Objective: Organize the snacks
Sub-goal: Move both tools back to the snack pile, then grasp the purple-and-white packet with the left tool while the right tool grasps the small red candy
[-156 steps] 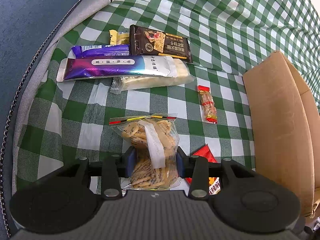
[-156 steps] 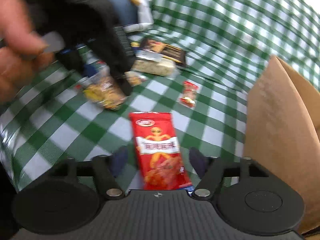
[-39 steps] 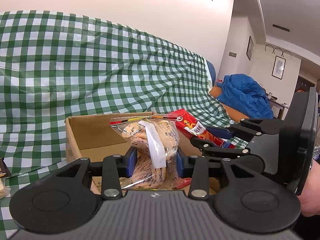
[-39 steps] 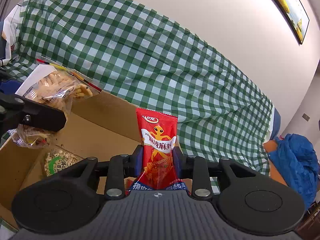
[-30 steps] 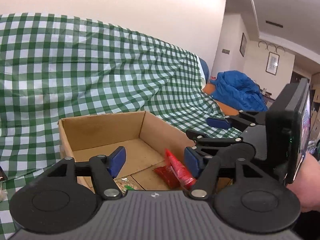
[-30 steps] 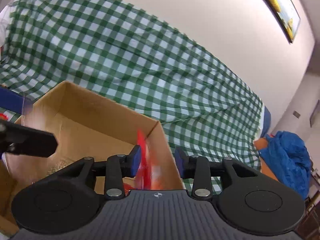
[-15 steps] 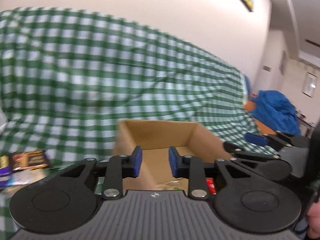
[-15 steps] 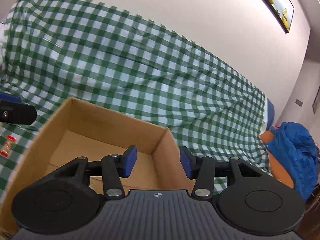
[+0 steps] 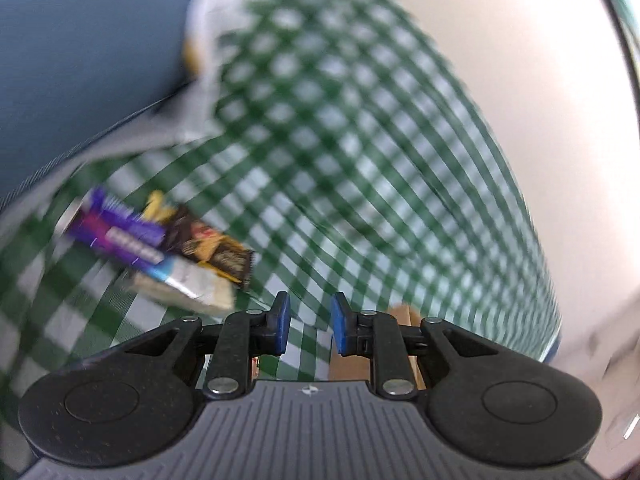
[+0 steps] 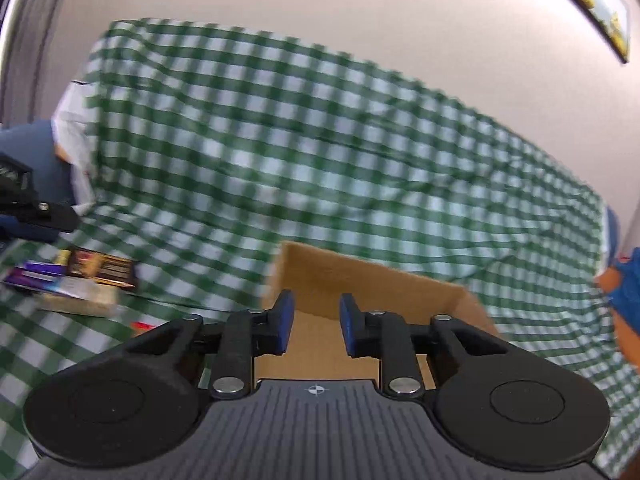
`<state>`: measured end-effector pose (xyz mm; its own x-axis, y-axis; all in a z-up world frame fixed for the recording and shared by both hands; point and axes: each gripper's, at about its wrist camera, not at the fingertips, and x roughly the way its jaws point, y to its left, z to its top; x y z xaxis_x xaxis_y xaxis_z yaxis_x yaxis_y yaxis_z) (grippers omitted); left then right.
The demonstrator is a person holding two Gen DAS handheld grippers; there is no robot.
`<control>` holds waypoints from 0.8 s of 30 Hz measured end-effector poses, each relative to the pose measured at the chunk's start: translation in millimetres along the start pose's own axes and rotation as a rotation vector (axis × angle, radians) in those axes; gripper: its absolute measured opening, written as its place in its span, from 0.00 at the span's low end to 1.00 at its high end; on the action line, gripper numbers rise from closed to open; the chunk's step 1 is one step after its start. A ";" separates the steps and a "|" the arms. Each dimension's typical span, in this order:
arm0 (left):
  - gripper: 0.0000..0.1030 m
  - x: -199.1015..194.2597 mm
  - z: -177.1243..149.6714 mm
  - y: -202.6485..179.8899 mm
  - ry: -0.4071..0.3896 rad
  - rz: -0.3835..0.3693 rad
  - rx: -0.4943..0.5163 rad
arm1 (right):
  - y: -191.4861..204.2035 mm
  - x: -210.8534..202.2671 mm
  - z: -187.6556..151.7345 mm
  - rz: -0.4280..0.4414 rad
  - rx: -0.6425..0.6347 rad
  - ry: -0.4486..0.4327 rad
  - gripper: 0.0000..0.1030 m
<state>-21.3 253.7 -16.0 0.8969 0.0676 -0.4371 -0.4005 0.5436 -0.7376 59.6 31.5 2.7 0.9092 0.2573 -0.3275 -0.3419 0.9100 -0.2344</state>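
The snacks still out are a blurred cluster of flat packets on the green-and-white checked cloth [image 9: 360,152]: a purple-and-white foil packet [image 9: 120,236], a dark brown packet with gold print [image 9: 212,252] just behind it, a pale clear-wrapped block [image 9: 188,292] touching their near edge, and a small yellow wrapper [image 9: 158,204] at the far side. From my right wrist view the same pile [image 10: 76,276] lies to the left, well apart from the open brown cardboard box [image 10: 360,280], which stands on the cloth straight ahead of my right gripper [image 10: 316,322]. A small red-tipped snack [image 10: 142,325] shows on the cloth between pile and box. My right gripper's jaws are closing with nothing between the blue pads. My left gripper [image 9: 307,322] is closing too, also empty, aimed at bare cloth just right of the pile; a corner of the box [image 9: 400,316] peeks behind its right finger. A blue cushion [image 9: 80,60] lies beyond the cloth's edge.
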 end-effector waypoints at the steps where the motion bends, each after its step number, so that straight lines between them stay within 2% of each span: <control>1: 0.23 0.1 4.2 9.2 -0.009 0.002 -0.053 | 7.7 1.4 0.6 0.015 -0.004 0.002 0.25; 5: 0.23 2.5 15.5 43.5 -0.045 0.022 -0.250 | 36.3 4.2 4.7 0.070 -0.030 0.008 0.25; 7: 0.25 4.4 16.8 60.4 -0.059 0.056 -0.329 | 48.0 5.9 5.8 0.101 -0.043 0.012 0.25; 11: 0.25 13.0 17.0 93.4 -0.050 0.091 -0.487 | 64.9 13.5 6.8 0.174 -0.056 0.024 0.25; 16: 0.27 21.6 20.0 113.4 -0.055 0.122 -0.512 | 80.3 31.2 0.6 0.234 -0.047 0.059 0.25; 18: 0.27 26.7 20.5 120.1 -0.059 0.134 -0.527 | 84.7 43.2 -3.7 0.241 -0.043 0.104 0.25; 20: 0.27 31.2 19.4 124.6 -0.071 0.134 -0.514 | 86.5 54.5 -7.8 0.255 -0.005 0.114 0.28; 22: 0.27 34.6 15.7 130.4 -0.080 0.129 -0.534 | 94.9 72.8 -13.9 0.251 -0.010 0.183 0.32; 24: 0.34 38.9 15.0 132.5 -0.091 0.122 -0.536 | 98.4 84.6 -13.8 0.274 0.049 0.198 0.33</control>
<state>-36.6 341.0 -123.0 0.8409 0.1883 -0.5073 -0.5209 0.0273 -0.8532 99.5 138.3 -60.7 0.7198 0.4305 -0.5446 -0.5510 0.8315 -0.0709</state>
